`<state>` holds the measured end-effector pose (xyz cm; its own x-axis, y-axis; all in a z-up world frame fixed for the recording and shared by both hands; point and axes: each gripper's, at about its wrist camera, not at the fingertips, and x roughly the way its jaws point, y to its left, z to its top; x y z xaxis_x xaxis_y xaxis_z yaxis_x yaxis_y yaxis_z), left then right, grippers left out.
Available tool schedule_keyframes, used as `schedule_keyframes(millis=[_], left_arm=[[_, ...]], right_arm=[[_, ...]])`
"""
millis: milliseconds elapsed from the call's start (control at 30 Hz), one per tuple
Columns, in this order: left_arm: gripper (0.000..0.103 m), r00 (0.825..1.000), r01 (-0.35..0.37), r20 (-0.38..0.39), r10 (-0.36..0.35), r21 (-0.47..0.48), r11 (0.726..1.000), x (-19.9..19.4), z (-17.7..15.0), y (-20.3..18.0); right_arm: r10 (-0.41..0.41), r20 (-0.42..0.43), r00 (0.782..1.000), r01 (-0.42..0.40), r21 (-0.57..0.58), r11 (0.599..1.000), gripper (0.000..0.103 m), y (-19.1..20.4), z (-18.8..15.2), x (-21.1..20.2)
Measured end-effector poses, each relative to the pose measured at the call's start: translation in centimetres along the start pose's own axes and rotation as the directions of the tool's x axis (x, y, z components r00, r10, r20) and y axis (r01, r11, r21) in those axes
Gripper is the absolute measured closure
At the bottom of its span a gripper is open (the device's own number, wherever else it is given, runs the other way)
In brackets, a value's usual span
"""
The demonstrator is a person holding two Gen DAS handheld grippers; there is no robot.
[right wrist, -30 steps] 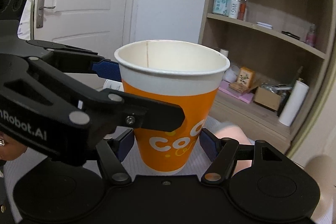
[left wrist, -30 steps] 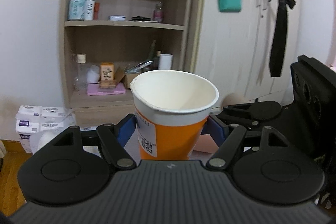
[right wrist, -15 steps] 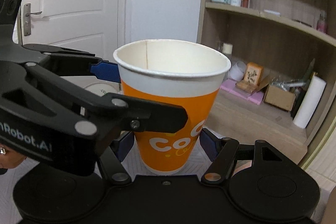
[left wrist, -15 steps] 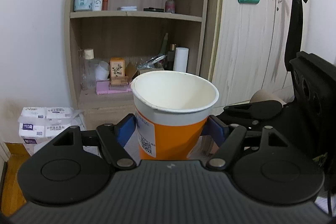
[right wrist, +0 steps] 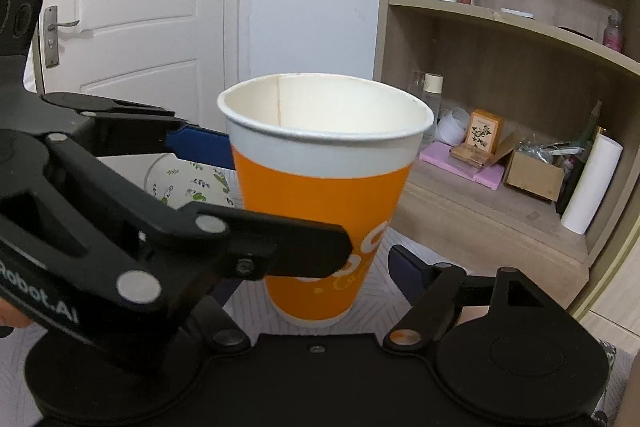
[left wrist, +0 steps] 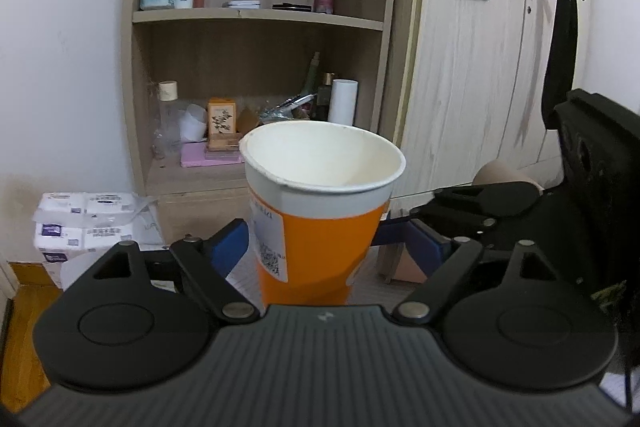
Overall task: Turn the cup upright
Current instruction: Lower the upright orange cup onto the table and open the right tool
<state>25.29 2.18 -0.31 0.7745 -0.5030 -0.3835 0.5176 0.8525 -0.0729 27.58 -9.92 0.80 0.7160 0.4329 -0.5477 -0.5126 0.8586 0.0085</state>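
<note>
An orange and white paper cup (left wrist: 320,219) stands upright with its open mouth up, and it also shows in the right wrist view (right wrist: 324,195). My left gripper (left wrist: 328,243) has its blue fingers (left wrist: 230,241) spread, with gaps to the cup's sides. My right gripper (right wrist: 316,267) is open too, and its right finger (right wrist: 408,265) stands apart from the cup. The left gripper's black arm (right wrist: 256,251) crosses in front of the cup in the right wrist view. The cup's base rests on a pale patterned surface (right wrist: 256,303).
A wooden shelf unit (left wrist: 260,15) with bottles, boxes and a white roll stands behind. A wardrobe (left wrist: 480,87) is to its right, tissue packs (left wrist: 84,223) lie on the floor at left. A white door (right wrist: 132,7) and a leaf-patterned plate (right wrist: 188,183) are at left.
Both grippers have opened off the cup: the fingers that touched its sides now stand apart. The cup stays upright. Both cameras have tilted slightly, so the shelf sits lower in view.
</note>
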Motion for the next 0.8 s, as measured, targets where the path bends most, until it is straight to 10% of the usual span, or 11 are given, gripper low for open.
schedule_keyframes(millis=[800], left_arm=[[0.016,0.989,-0.147,0.025,0.148,-0.037,0.988,-12.4,-2.3,-7.0]], right_arm=[[-0.048,0.049,0.998,0.046,0.046,0.998,0.019,3.6,-5.1,-14.4]])
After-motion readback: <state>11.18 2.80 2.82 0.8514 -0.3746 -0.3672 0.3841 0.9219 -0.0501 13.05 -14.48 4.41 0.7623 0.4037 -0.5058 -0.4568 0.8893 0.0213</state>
